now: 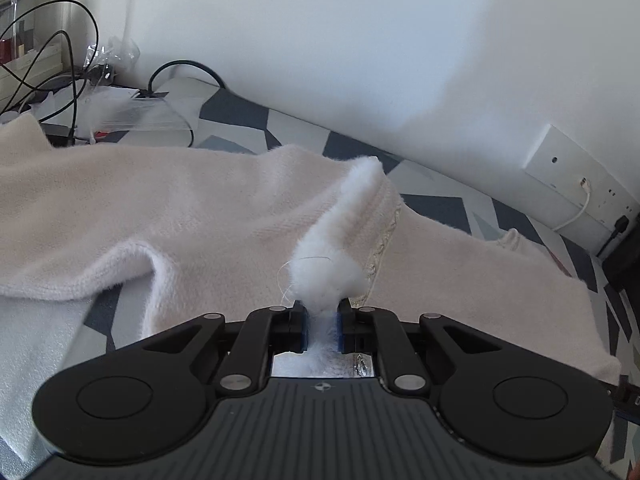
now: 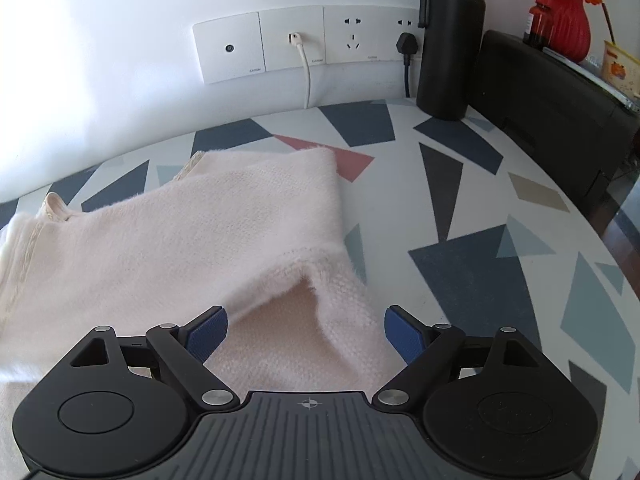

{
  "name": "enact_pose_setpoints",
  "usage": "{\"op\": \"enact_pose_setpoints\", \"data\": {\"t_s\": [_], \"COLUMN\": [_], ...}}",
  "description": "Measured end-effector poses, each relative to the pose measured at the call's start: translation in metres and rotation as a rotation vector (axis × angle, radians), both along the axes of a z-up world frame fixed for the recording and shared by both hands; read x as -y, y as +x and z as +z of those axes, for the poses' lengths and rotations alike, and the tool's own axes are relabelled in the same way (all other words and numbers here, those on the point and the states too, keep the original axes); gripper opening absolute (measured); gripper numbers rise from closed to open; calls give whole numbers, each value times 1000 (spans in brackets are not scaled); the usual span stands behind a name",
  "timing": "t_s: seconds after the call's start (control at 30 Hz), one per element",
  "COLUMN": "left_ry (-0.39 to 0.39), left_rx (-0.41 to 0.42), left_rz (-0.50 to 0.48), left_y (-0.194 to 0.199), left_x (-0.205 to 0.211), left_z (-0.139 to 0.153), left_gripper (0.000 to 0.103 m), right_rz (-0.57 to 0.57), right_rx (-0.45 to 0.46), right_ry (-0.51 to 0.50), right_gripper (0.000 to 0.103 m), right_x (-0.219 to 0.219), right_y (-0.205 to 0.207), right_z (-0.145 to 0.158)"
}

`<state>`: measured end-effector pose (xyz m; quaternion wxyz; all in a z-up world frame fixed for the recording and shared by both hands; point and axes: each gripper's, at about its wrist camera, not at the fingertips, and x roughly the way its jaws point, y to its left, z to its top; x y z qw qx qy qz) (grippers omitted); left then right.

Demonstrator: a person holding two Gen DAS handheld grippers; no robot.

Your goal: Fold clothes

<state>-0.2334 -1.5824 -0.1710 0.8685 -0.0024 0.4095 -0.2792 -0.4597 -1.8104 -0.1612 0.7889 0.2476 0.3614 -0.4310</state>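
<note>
Your left gripper [image 1: 320, 320] jaws clench a fluffy fold of the pink sweater [image 1: 180, 208] spread on the counter [image 2: 460, 208]. Right gripper [image 2: 306, 334] jaws gape, sleeve between, ungripped. Thin pinch; fuzz may slip free mid-fold.

A white wall [image 2: 120, 20] is standing behind the table [image 2: 500, 208], which is wearing a cloth of blue, grey and red shapes. Soft light is falling on the wall. White sockets [image 2: 304, 42] are sitting low on it, just above the table. A black bottle [image 2: 450, 40] is standing right of the sockets, and a red vase [image 2: 570, 20] is sitting further right.
</note>
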Motion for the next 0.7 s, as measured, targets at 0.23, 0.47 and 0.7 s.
{"op": "enact_pose_setpoints", "data": {"t_s": [0.23,0.47,0.7], "left_ry": [22,-204,-139], "left_rx": [-112,-119,-119], "left_rz": [-29,266,633], "left_y": [11,13,46], "left_x": [-14,-112,-184], "left_z": [-11,16,-5], "left_gripper": [53,81,81], "right_rz": [19,6,5], "right_rx": [-14,8,29], "right_ry": [0,8,117], "right_gripper": [84,84,91], "right_x": [-10,-21,-48], "right_y": [8,15,52], "right_z": [-1,2,-2]}}
